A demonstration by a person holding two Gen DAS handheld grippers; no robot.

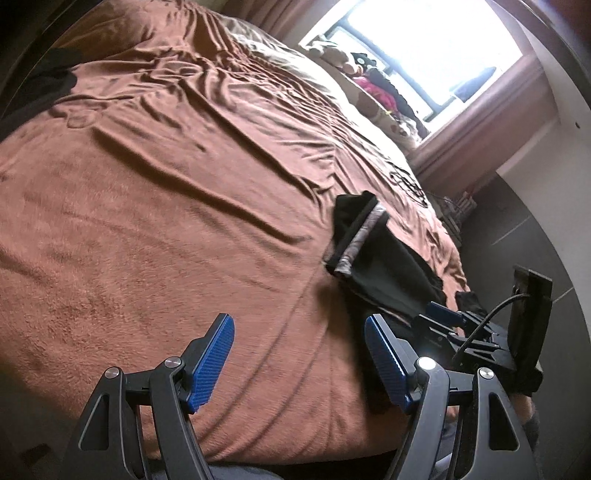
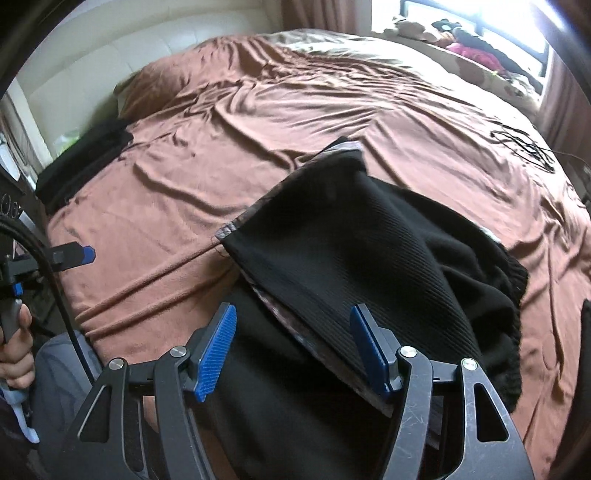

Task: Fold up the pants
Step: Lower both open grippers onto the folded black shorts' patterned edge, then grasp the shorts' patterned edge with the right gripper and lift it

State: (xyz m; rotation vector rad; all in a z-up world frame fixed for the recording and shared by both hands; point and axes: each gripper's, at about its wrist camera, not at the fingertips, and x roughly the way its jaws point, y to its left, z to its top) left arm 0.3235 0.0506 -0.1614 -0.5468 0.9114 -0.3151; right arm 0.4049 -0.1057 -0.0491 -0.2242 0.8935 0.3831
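Nearby, black pants [image 2: 354,236] lie at the bed's [image 2: 229,122] near edge.

Pants [image 2: 369,251]: black ribbed knit, with a grey mottled waistband [image 1: 356,238]. Blanket [image 1: 147,184]: rust-brown, plain. Gripper pads [image 2: 216,354]: blue, fine-textured, on black arms. Headboard [image 2: 147,55]: cream. Curtains [image 2: 314,14]: brown. Second garment [image 2: 85,158]: black.
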